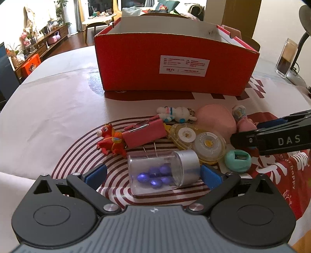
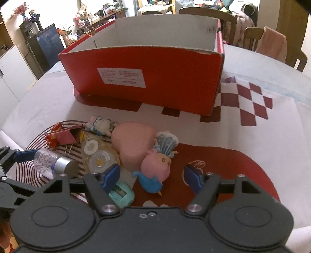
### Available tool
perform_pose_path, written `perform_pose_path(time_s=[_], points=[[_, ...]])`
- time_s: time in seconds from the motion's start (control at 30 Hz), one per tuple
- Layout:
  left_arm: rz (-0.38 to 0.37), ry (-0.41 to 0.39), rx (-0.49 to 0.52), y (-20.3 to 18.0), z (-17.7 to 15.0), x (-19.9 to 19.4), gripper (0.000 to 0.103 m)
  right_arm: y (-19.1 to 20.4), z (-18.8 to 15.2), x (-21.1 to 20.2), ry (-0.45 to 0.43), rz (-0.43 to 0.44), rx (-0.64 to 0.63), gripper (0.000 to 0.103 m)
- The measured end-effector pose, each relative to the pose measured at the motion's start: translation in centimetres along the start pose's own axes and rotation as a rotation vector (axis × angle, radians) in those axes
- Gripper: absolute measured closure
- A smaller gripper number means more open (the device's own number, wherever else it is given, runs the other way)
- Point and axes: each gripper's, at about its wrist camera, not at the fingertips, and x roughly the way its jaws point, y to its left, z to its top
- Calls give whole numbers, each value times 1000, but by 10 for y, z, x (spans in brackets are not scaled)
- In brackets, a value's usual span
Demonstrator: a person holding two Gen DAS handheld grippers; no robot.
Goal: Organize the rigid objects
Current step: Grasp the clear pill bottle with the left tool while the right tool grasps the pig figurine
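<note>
Left gripper (image 1: 153,174) is seen open w/ clear jar (image 1: 163,173) between pads, untouched. Right gripper (image 2: 152,178) is held part-open astride pink figurine (image 2: 155,169), ungripped. Red box (image 1: 175,60) is set behind on counter (image 1: 48,116).

Toys and a jar (image 1: 164,173) in a cluster on the tablecloth (image 1: 58,109), box (image 1: 175,64) behind them.

Bright windows behind round coffee table (image 1: 99,18); wooden sideboard (image 1: 46,41) along left wall; wooden chairs (image 2: 210,14) beyond tablecloth.
</note>
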Motion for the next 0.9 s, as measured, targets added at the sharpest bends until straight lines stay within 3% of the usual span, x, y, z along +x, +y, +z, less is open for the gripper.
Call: perform_pose_path(time_s=[0.13,0.2,0.33,0.63,0.9], points=[[-4,-9,6,-1,1,0,3,-2,2,4,4,14,7,40],[-9,-6,11,-3,1,0,16,-4,3,4,4,19,14,44],[-14,-11,18,-5,1,-1,29,-9,3,2,5,38,43,60],[-3,-2,16,-8,2,-6,29,-6,-3,-8,-26,11,56,62],[-39,-16,4,-6,5,-23,29,1,-8,-33,-54,-9,59,63]])
